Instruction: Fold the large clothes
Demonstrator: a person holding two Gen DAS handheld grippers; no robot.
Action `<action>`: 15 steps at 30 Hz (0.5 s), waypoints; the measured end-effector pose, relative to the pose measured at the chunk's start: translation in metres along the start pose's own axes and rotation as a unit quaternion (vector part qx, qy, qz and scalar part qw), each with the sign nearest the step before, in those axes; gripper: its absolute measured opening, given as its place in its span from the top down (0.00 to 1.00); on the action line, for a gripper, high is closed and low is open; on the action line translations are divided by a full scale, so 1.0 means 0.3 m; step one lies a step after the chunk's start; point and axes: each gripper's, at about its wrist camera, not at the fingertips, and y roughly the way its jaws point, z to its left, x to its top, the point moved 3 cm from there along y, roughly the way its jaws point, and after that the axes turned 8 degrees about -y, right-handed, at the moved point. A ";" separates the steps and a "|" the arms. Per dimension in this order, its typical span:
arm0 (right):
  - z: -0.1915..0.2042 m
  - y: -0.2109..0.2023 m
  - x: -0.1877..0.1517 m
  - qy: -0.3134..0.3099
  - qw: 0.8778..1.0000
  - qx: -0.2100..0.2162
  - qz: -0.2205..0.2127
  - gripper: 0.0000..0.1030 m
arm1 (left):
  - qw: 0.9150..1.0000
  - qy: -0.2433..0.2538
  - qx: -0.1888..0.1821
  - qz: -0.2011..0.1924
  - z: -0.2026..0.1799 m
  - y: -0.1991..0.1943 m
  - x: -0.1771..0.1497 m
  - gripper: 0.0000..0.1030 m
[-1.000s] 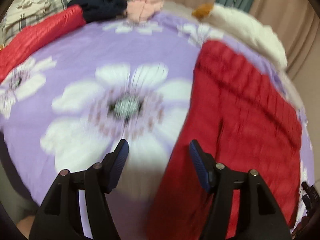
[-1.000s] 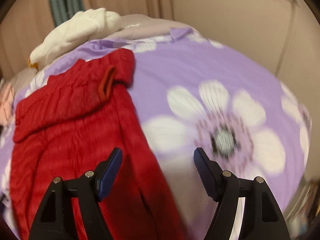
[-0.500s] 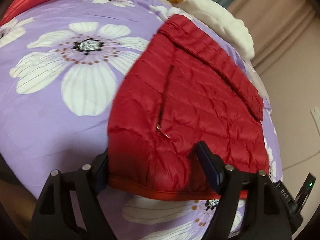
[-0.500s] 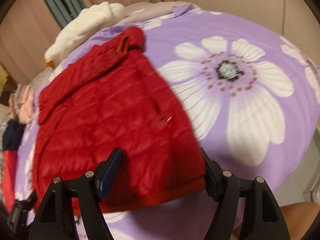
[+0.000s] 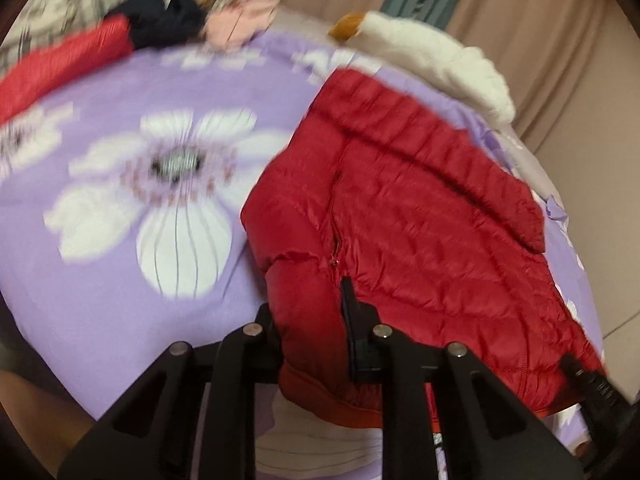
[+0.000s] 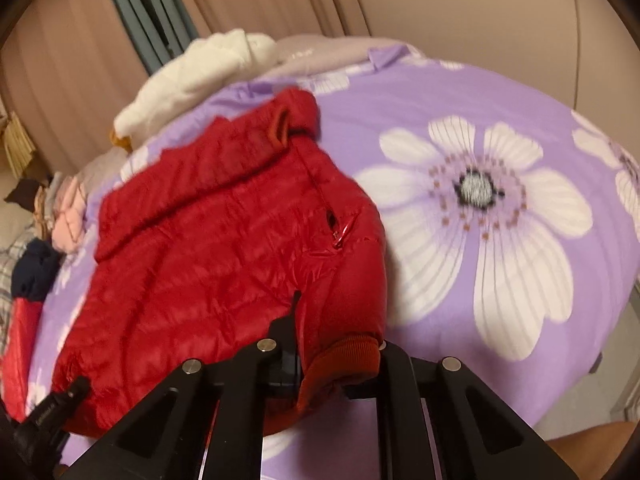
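A red quilted puffer jacket [image 5: 420, 220] lies flat on a purple bedspread with white flowers [image 5: 120, 280], collar end away from me. My left gripper [image 5: 308, 312] has the jacket's near left hem corner bunched between its pads, and its jaws are closing on it. In the right wrist view the jacket [image 6: 208, 248] fills the left half, with a zip pocket showing. My right gripper [image 6: 338, 332] is shut on the near right hem corner and its ribbed edge. Each view shows the other gripper's tip at the jacket's far corner.
A white fluffy garment [image 5: 432, 52] lies behind the jacket by the curtains. A pile of dark, pink and checked clothes [image 5: 168, 20] and another red item [image 5: 60, 64] sit at the bed's far left. A person's leg [image 6: 592, 448] is at the bed's near edge.
Both grippers went from open around the jacket's near hem to clamped on it. The hem corners are now bunched and raised off the bedspread.
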 end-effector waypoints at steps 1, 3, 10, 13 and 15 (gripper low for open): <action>0.003 -0.019 0.023 0.004 1.000 0.008 -0.008 0.86 | 1.000 0.013 -0.002 -0.015 -0.018 -0.020 0.024 0.81; 0.011 -0.053 0.063 0.008 1.000 0.017 -0.025 0.86 | 0.999 0.024 -0.007 -0.038 -0.043 -0.050 0.066 0.81; 0.086 -0.122 0.269 -0.009 0.996 0.025 -0.086 0.86 | 0.996 0.011 -0.035 -0.087 -0.121 -0.091 0.291 0.81; 0.129 -0.113 0.381 -0.017 0.994 0.030 -0.104 0.86 | 0.994 0.000 -0.039 -0.100 -0.176 -0.070 0.404 0.81; 0.157 -0.100 0.446 -0.023 0.993 0.028 -0.114 0.86 | 0.993 -0.005 -0.041 -0.109 -0.209 -0.054 0.465 0.81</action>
